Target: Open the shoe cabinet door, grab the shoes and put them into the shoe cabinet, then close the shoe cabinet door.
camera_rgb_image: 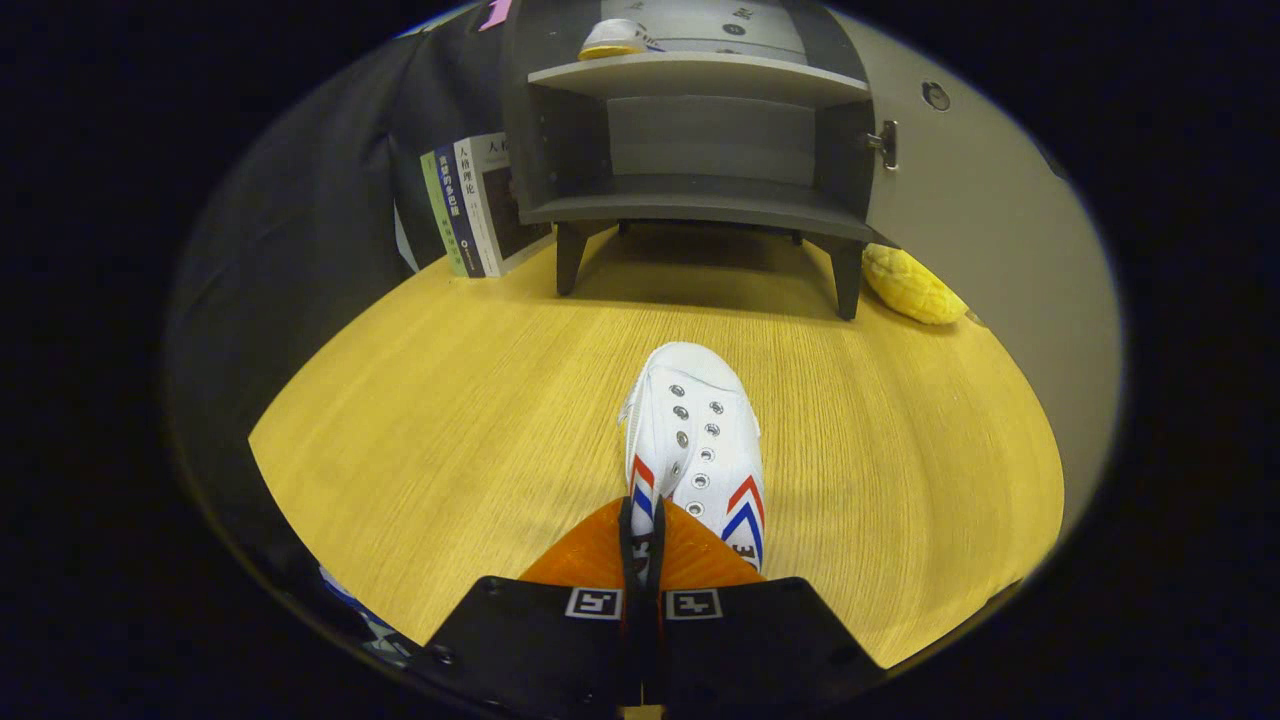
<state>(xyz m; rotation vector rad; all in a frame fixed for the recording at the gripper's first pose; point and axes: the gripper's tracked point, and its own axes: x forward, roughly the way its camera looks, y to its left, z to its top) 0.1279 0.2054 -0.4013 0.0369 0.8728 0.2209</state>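
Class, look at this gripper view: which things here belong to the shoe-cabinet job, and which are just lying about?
Belongs to the job:
- white sneaker, its side pinched in the gripper, jaws nearly closed on it
- shoe cabinet, beyond the fingers
- its open door
- another shoe on the upper shelf

Lying about:
- books beside the cabinet
- yellow pineapple bun by the cabinet leg

Books lean against the wall; a yellow bun-like object lies on the wooden table.
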